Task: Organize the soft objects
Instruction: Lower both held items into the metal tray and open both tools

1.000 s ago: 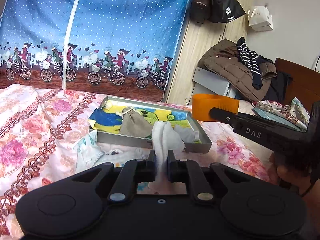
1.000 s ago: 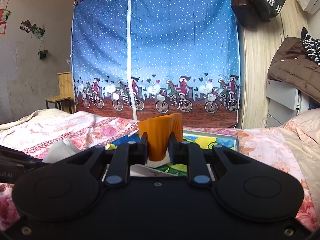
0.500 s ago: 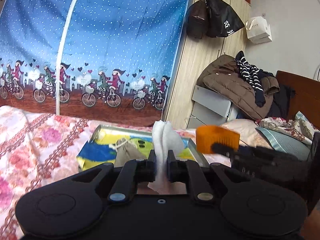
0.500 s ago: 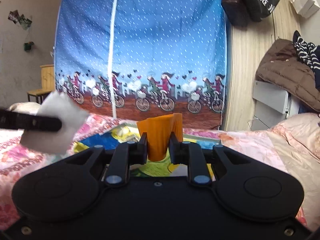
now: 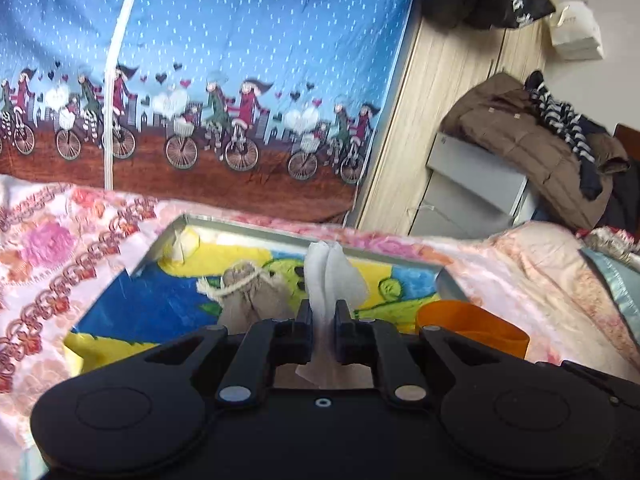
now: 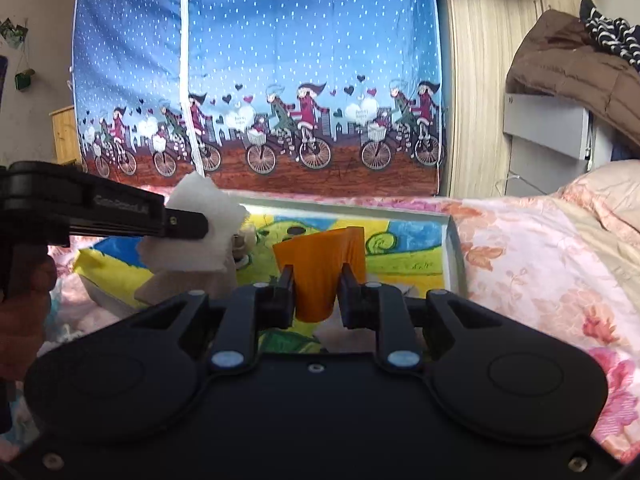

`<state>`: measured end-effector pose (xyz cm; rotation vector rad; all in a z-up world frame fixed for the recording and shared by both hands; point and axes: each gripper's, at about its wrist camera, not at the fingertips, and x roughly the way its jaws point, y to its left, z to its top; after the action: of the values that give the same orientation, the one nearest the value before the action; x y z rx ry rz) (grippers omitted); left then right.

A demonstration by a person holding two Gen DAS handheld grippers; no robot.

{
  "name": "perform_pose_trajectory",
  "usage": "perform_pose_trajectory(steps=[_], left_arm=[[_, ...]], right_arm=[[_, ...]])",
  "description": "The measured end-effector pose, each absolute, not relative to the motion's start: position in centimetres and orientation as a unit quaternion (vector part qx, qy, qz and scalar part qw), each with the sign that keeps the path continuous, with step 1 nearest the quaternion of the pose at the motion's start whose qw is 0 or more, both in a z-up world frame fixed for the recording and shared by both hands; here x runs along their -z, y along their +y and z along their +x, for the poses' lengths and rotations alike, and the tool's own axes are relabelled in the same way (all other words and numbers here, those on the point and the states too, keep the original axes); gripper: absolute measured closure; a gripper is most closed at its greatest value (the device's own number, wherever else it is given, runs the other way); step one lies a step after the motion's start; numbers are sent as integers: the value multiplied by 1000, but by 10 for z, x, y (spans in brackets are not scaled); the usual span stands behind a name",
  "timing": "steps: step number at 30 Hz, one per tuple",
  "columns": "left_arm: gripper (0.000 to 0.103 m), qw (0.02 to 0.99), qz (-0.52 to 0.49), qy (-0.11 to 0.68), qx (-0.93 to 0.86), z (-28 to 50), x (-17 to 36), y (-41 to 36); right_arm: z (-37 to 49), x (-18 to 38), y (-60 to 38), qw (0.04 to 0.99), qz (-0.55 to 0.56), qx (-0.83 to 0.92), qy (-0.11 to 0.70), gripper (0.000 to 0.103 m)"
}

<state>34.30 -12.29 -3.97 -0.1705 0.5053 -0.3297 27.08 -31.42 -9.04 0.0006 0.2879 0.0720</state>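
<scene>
My left gripper (image 5: 321, 322) is clamped on a white cloth (image 5: 332, 276), which stands up folded between the pads; my right gripper (image 6: 317, 292) pinches an orange cup (image 6: 320, 268), its wall squeezed in between the pads. Both loads hang over the tray (image 5: 450, 280), which lies on the floral quilt (image 6: 520, 248) with its painted floor showing blue, yellow and green.

The step in hand, as I judge it, is to set both soft pieces down inside the tray:

1. A tan pouch (image 5: 250, 294) with a cord already lies in the tray, just left of the cloth in the left view; I keep the cloth to the right of it, over bare floor, so nothing stacks.
2. I lower the cloth until its bottom edge meets the floor before I let go; a drop from height would let it unfold and drape over the rim.
3. The cup sits toward the right side of the tray, near the right wall; I bring it down clear of that wall, then release slowly, since the squeezed wall should spring back and could tip it.
4. The two grippers are near each other; I set one load down at a time and draw back straight.
</scene>
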Motion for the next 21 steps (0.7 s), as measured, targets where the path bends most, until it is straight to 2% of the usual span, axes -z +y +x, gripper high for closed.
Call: perform_pose_trajectory(steps=[6, 8, 9, 10, 13, 15, 20, 21], left_arm=[[92, 937, -84, 297, 161, 362, 69, -123], [91, 931, -89, 318, 157, 368, 75, -121], [91, 930, -91, 323, 151, 369, 77, -120], [88, 929, -93, 327, 145, 369, 77, -120], [81, 926, -100, 337, 140, 365, 74, -118], [74, 927, -94, 336, 138, 359, 70, -117], [48, 934, -89, 319, 134, 340, 47, -110], [47, 936, -89, 313, 132, 334, 41, -108]], right_arm=[[287, 105, -298, 983, -7, -33, 179, 87], [286, 103, -294, 982, -8, -32, 184, 81], [286, 103, -292, 982, -9, -30, 187, 71], [288, 103, -293, 981, -11, -27, 189, 64], [284, 98, -290, 981, -13, -26, 192, 54], [279, 92, -290, 981, -13, -23, 191, 52], [266, 73, -297, 984, -7, -11, 177, 29], [262, 69, -298, 985, -4, -10, 175, 24]])
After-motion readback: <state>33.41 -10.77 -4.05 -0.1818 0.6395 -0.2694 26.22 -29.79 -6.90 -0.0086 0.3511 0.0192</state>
